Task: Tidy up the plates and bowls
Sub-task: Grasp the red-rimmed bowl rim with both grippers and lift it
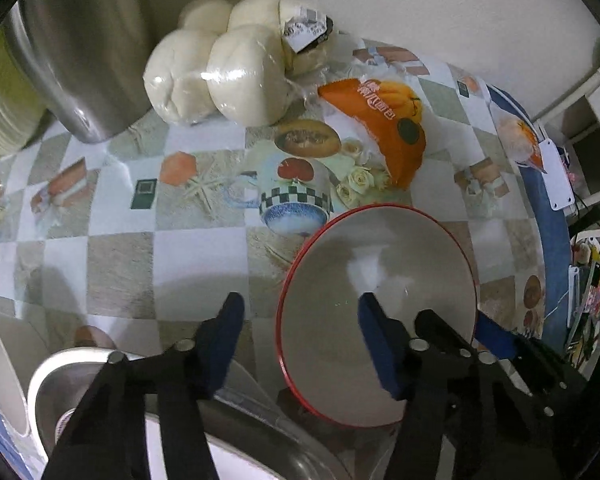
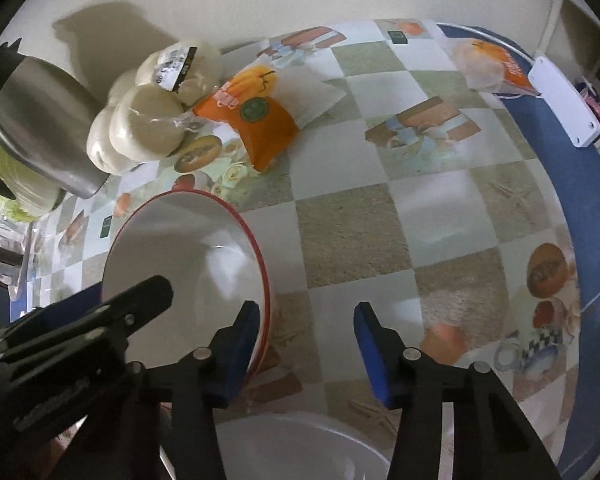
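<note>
On the checkered tablecloth [image 2: 340, 232], both spread grippers flank the red-rimmed bowl [image 1: 376, 312].

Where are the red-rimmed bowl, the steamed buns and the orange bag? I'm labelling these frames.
red-rimmed bowl [image 1: 376, 320], left wrist view, inner wall.
steamed buns [image 1: 220, 76], left wrist view, front bun.
orange bag [image 2: 256, 120], right wrist view, printed face.

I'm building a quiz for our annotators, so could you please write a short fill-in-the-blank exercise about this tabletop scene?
1. The rim of the white bowl is coloured ____.
2. The bag of steamed buns lies beside a tall ____ jug.
3. The snack packet next to the buns is mainly ____.
4. Both the left tool and the right tool have their jaws ____.

Missing words: red; metal; orange; open
</note>
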